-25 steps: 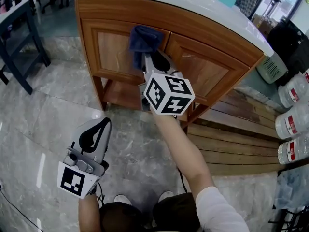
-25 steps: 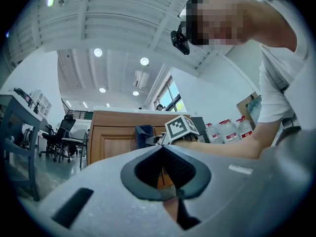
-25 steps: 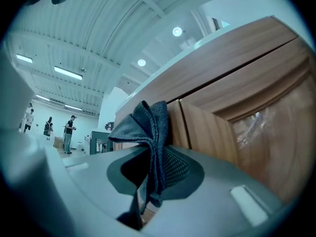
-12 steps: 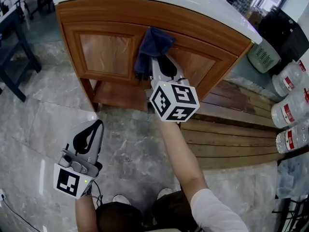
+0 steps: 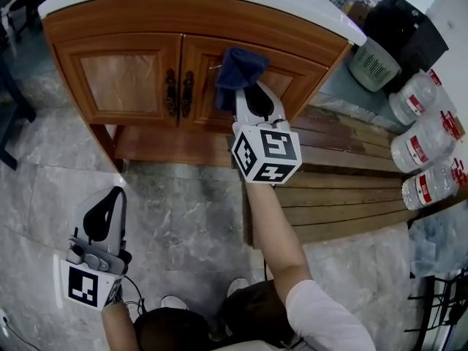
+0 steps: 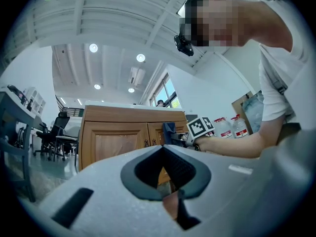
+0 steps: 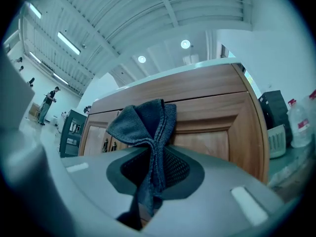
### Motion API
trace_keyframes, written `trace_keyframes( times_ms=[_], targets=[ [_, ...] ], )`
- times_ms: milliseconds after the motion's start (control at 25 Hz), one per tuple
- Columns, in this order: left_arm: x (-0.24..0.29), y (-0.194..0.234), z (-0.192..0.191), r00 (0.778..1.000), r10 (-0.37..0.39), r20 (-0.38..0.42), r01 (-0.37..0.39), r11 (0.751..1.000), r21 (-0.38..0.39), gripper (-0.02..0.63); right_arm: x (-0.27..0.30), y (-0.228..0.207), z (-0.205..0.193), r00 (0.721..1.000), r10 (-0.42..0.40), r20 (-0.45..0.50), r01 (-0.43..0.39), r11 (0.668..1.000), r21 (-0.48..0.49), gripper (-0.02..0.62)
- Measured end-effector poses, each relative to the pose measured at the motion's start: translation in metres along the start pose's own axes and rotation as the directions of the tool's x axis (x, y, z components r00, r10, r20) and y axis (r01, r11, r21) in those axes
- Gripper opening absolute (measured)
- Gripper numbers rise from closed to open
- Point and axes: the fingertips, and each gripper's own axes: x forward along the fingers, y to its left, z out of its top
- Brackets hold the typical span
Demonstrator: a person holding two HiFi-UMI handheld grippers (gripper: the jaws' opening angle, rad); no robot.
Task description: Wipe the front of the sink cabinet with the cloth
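The wooden sink cabinet (image 5: 124,79) stands under a white counter, its two doors shut. My right gripper (image 5: 248,93) is shut on a dark blue cloth (image 5: 238,70) and holds it against the top of the right door (image 5: 296,86). In the right gripper view the cloth (image 7: 148,127) bunches up out of the jaws in front of the cabinet front (image 7: 212,117). My left gripper (image 5: 102,214) hangs low at the left over the floor, away from the cabinet, shut with nothing in it. The left gripper view shows the cabinet (image 6: 118,137) and the cloth (image 6: 169,132) at a distance.
Dark door handles (image 5: 179,93) sit at the cabinet's middle. Wooden slats (image 5: 351,189) lie on the floor to the right, with large water bottles (image 5: 424,141) beyond them. A grey box (image 5: 373,64) stands right of the cabinet. Marble floor (image 5: 175,218) spreads below.
The right gripper has carried the cloth rightward across the cabinet front, from the left door to the right door. The left gripper has dropped lower and to the left.
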Motion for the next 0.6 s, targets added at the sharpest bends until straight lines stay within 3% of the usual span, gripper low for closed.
trace_keyframes(
  times_ms=[480,600],
  targets=[
    [0.012,-0.014,0.002,0.999,-0.040,0.026,0.040,0.999,-0.024,0.004,-0.037,-0.084,0.015,0.987,-0.162,-0.009,0.162,0.986,-0.026,0.072],
    [0.012,-0.014,0.004,0.998,-0.047,0.039,0.048,0.999,-0.024,0.005,-0.046,-0.100,0.019,0.985,-0.169,-0.032,0.168,0.985,-0.036,0.069]
  ],
)
